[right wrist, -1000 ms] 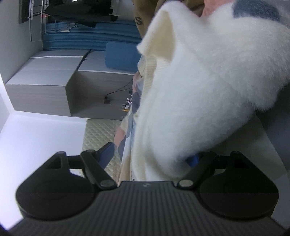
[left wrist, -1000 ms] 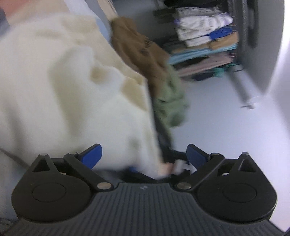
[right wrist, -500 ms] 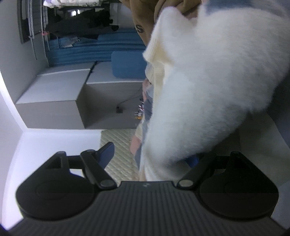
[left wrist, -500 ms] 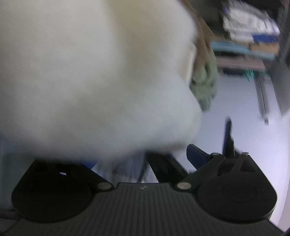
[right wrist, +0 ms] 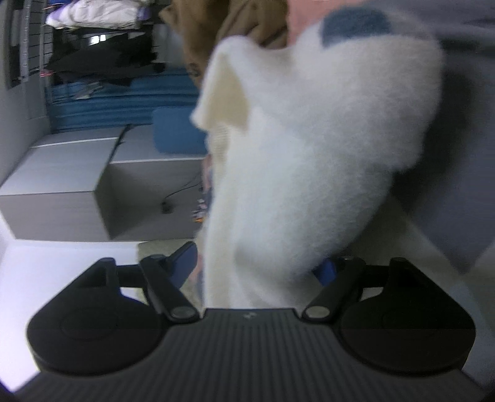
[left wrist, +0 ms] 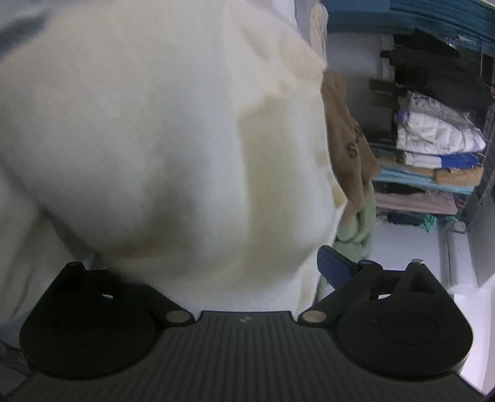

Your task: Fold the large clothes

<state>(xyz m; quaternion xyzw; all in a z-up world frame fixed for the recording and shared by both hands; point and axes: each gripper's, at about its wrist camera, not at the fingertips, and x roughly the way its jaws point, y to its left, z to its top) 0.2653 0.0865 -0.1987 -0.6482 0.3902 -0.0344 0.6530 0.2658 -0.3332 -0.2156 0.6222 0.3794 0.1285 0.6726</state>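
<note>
A cream fluffy garment fills most of the left wrist view and hangs down between the jaws of my left gripper. Those jaws stand wide apart. The right blue fingertip is bare and the left one is hidden under the fabric. In the right wrist view a thick fold of the same garment, with a blue patch near its top, drops between the jaws of my right gripper. These jaws are closing. The left pad stands just clear of the cloth and the right pad is mostly covered.
A brown garment and a green cloth hang behind the cream one. Shelves with folded stacks stand at the right. Pale boxes, a blue cushion and a quilted mat lie to the left. Grey fabric is on the right.
The cream garment has swung close in the left view and now covers the left fingertip, while that view has rolled. The right gripper's jaws have narrowed a little around the fold.
</note>
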